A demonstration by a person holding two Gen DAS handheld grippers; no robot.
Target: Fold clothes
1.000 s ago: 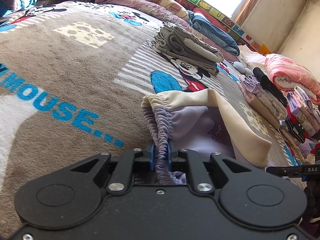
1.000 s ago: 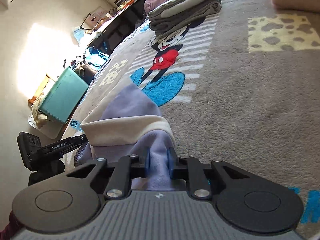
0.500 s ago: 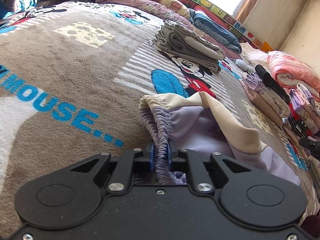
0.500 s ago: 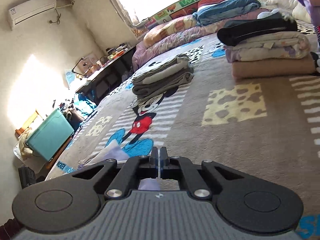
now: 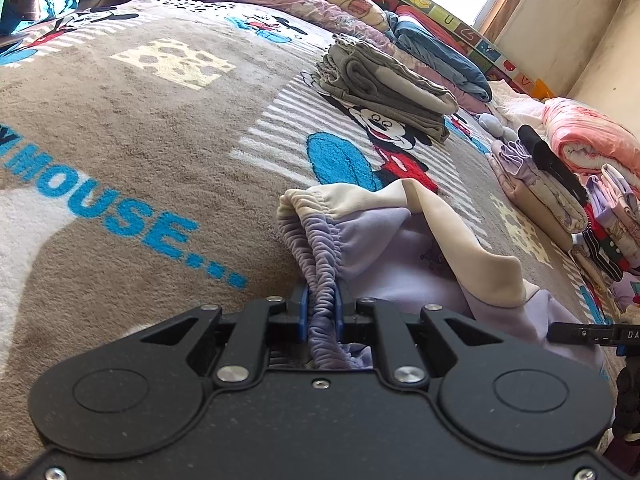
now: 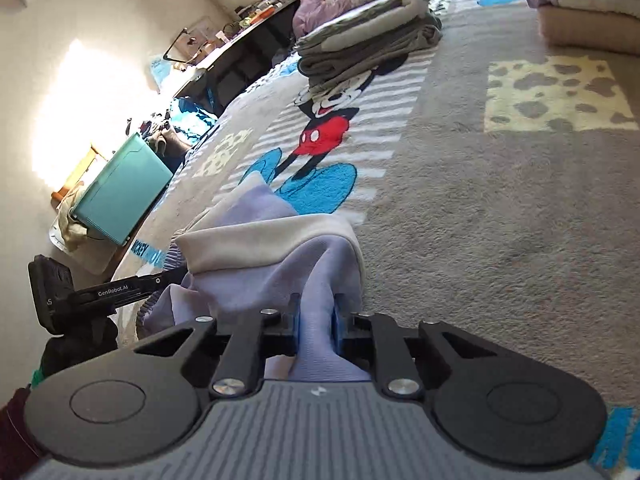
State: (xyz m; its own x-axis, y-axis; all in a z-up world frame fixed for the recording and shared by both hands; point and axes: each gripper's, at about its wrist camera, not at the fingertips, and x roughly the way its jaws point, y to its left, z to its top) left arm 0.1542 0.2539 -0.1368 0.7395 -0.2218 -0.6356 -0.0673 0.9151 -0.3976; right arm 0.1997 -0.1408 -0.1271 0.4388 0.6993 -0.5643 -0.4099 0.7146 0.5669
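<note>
left gripper [image 5: 320, 312]: jaws clamped on purple pants [image 5: 384, 248] waistband | right gripper [image 6: 316, 326]: jaws clamped on pants' cloth | pants on blanket [image 5: 160, 140]

Pants [image 5: 384, 248] waistband end hidden inside left gripper [image 5: 320, 312] jaws; lower legs cut off behind gripper body. Right gripper [image 5: 592, 334] mostly out of frame at right edge. Print on pants too small to read.

Lavender-and-cream pants [image 5: 384, 248] lie bunched on the blanket [image 5: 152, 152].
</note>
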